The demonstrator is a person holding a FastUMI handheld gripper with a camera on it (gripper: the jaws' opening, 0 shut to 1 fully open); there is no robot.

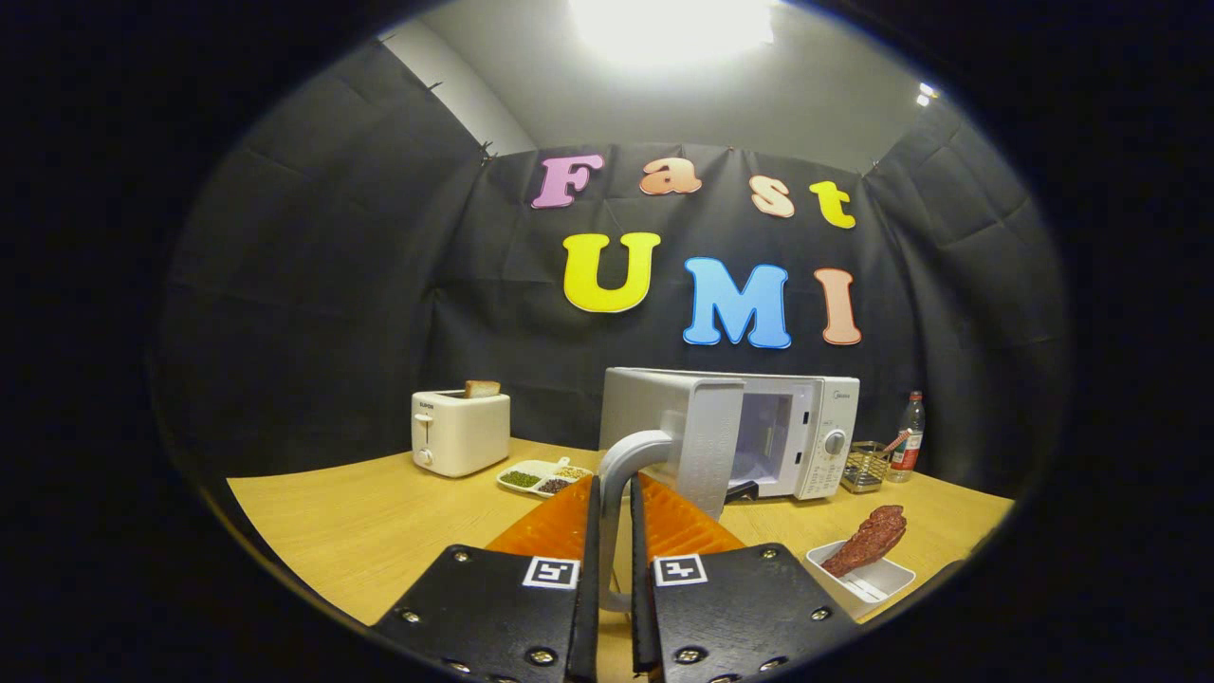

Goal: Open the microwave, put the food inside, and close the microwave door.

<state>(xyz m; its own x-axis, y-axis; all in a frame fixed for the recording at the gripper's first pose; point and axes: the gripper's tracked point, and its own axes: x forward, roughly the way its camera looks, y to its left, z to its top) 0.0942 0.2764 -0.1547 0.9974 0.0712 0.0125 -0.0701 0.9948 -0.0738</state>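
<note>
Gripper view is showing the gripper (pixel 615 507) squeezing the grey handle (pixel 621 470) of the microwave (pixel 801 432) door (pixel 697 432), which is standing open. Food (pixel 868 541) is lying in a white tray (pixel 873 583) on the table (pixel 379 531), beside the fingers.

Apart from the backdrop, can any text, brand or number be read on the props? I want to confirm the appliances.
Toaster: small brand mark on its front, too small to read.
Microwave: mark near its top corner, blurred.
Bottle: label blurred.
Hand-held gripper, fingers clamped on the door handle: square code markers, no words.
</note>
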